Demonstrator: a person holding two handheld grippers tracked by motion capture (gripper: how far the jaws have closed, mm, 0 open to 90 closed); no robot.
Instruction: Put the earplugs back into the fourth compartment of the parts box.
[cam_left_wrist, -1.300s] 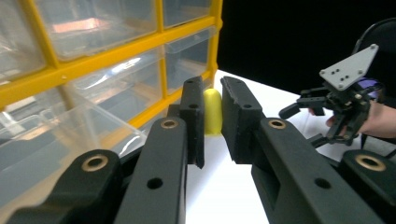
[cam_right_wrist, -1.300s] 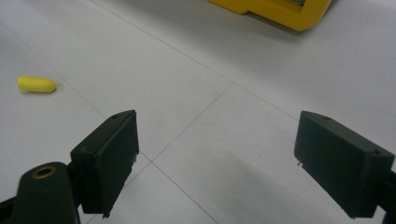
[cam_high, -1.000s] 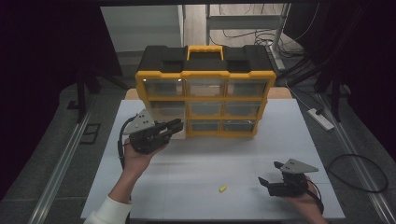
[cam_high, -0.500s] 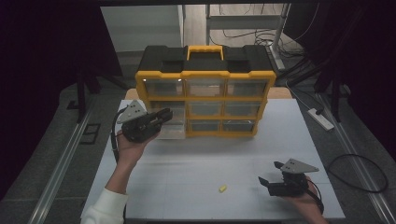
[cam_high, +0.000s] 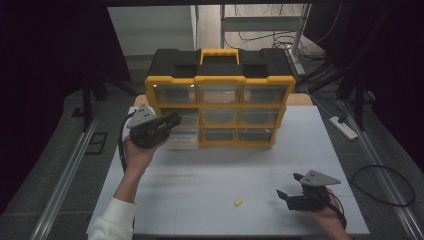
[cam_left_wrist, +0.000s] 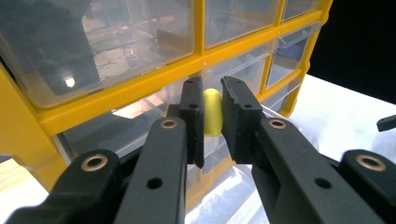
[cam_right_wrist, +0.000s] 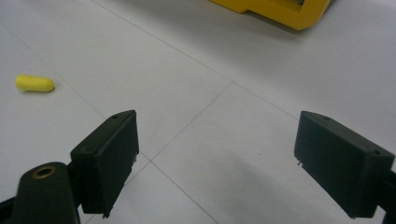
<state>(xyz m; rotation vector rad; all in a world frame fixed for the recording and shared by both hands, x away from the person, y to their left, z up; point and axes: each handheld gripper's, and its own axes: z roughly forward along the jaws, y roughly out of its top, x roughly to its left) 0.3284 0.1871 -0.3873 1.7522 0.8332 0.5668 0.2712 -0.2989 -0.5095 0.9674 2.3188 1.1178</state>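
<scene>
Left gripper (cam_left_wrist: 212, 119) jaws clench a smooth yellow capsule (cam_left_wrist: 212, 112); right gripper (cam_right_wrist: 217, 163) jaws gape.

Lab-like workroom, white table (cam_high: 200, 175), yellow drawer organizer (cam_high: 220, 107), floor cables (cam_high: 385, 175), power strip (cam_high: 343, 127)

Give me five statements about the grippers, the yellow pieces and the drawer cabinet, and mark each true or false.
1. The left gripper is shut on a yellow piece. True.
2. The right gripper holds a yellow piece. False: its fingers stand wide apart with nothing between them.
3. A second yellow piece lies on the table. True.
4. The drawer cabinet is red. False: yellow and black.
5. The left gripper is at the cabinet's front. True.
</scene>
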